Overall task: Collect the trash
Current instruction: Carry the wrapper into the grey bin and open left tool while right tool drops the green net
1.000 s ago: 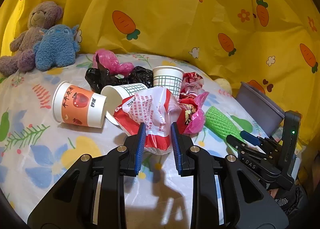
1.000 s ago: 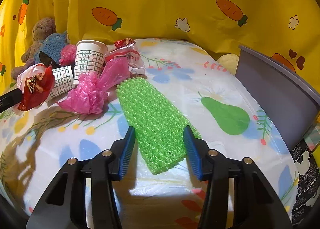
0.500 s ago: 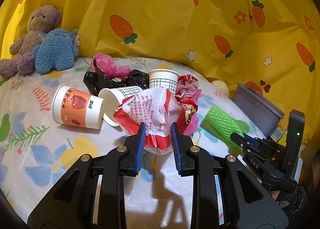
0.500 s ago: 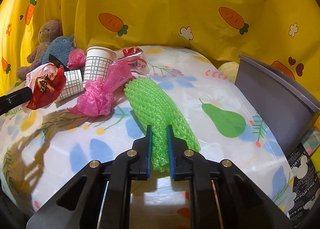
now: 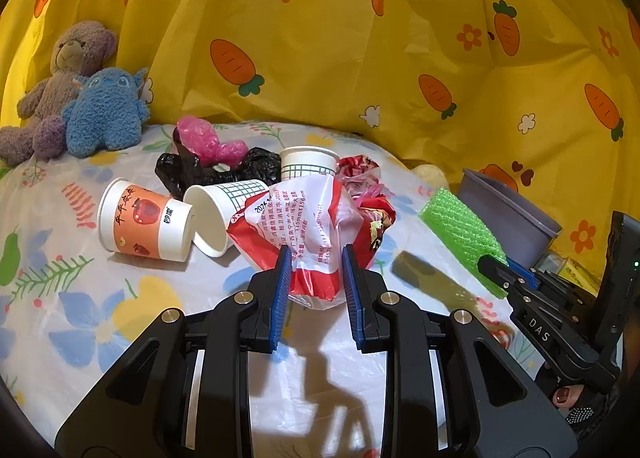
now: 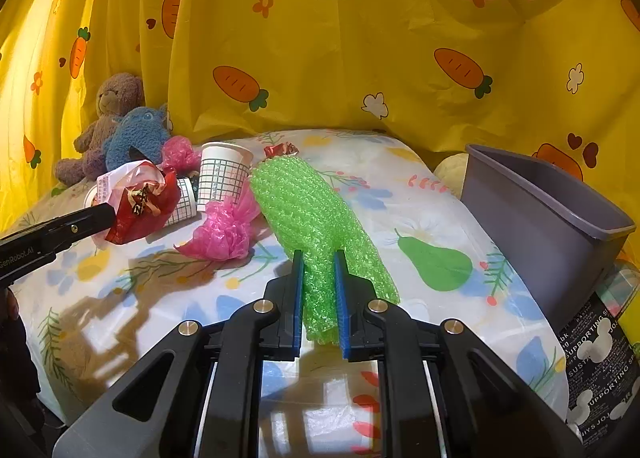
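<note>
My left gripper (image 5: 315,258) is shut on a crumpled red and white plastic bag (image 5: 304,218) and holds it above the table; the bag shows in the right wrist view (image 6: 138,200) too. My right gripper (image 6: 319,270) is shut on a green foam net (image 6: 308,218) and holds it lifted off the table; the net also shows in the left wrist view (image 5: 460,228). A grey bin (image 6: 560,226) stands at the table's right edge. On the table lie an orange paper cup (image 5: 146,220), two checked paper cups (image 5: 226,204), a black bag (image 5: 208,170) and pink plastic (image 6: 224,228).
Two plush toys (image 5: 76,106) sit at the back left against the yellow carrot-print curtain (image 5: 360,38). A flowered cloth (image 5: 80,318) covers the table. A printed black bag (image 6: 596,358) hangs below the bin at the right.
My right gripper closed on the green foam net and lifted it off the table. My left gripper rose a little with the red and white bag.
</note>
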`<act>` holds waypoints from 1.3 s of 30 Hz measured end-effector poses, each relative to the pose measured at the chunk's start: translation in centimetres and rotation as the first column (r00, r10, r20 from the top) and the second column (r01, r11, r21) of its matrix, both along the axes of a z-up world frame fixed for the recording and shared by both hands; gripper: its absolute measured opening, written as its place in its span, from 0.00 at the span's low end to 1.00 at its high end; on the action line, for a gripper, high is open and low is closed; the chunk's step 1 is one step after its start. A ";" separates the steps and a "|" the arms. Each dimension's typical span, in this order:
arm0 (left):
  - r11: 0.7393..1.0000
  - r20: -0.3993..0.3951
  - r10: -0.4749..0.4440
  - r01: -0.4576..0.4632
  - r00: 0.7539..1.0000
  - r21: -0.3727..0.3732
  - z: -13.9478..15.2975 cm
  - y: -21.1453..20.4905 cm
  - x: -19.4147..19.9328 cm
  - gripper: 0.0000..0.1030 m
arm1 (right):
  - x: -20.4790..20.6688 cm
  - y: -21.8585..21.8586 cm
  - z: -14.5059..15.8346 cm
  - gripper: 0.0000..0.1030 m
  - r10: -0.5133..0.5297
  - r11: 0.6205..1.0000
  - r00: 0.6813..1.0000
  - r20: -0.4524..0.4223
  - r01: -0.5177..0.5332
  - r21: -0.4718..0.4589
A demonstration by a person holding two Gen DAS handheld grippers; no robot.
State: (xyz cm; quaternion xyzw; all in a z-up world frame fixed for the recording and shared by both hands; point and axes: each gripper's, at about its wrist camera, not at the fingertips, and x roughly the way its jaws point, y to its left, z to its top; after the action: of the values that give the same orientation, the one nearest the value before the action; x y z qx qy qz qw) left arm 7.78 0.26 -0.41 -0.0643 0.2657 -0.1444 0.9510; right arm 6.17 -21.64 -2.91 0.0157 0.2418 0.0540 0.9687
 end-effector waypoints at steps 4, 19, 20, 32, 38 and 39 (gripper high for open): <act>1.000 0.010 -0.012 0.012 1.000 -0.003 0.3 -0.4 -0.2 0.24 | -0.5 -0.2 0.3 0.15 -0.002 1.000 1.000 0.009 0.002 0.006; 0.997 0.071 -0.077 0.076 0.994 0.018 2.9 -3.9 0.9 0.24 | -1.7 -1.9 2.3 0.15 -0.056 0.998 0.996 0.070 0.057 -0.013; 0.997 0.076 -0.080 0.078 0.994 0.021 3.2 -4.3 1.1 0.24 | -1.6 -2.1 2.5 0.15 -0.062 0.998 0.995 0.076 0.064 -0.016; 0.986 0.119 -0.157 0.150 0.980 0.068 6.0 -10.7 4.0 0.24 | -1.2 -5.0 4.8 0.15 -0.147 0.988 0.981 0.128 0.152 -0.029; 0.976 0.127 -0.209 0.198 0.970 0.095 6.9 -13.8 5.0 0.24 | -0.9 -6.7 5.6 0.15 -0.186 0.981 0.972 0.146 0.193 -0.031; 0.973 0.130 -0.220 0.208 0.967 0.102 7.0 -14.4 5.1 0.24 | -0.8 -7.2 5.7 0.15 -0.194 0.979 0.970 0.149 0.201 -0.032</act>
State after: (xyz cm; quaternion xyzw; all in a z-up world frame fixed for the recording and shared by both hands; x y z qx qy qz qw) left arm 12.89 -14.19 6.61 0.0170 0.2094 -0.2387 0.9481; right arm 5.36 -28.80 2.80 0.0132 0.1689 -0.0472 0.9844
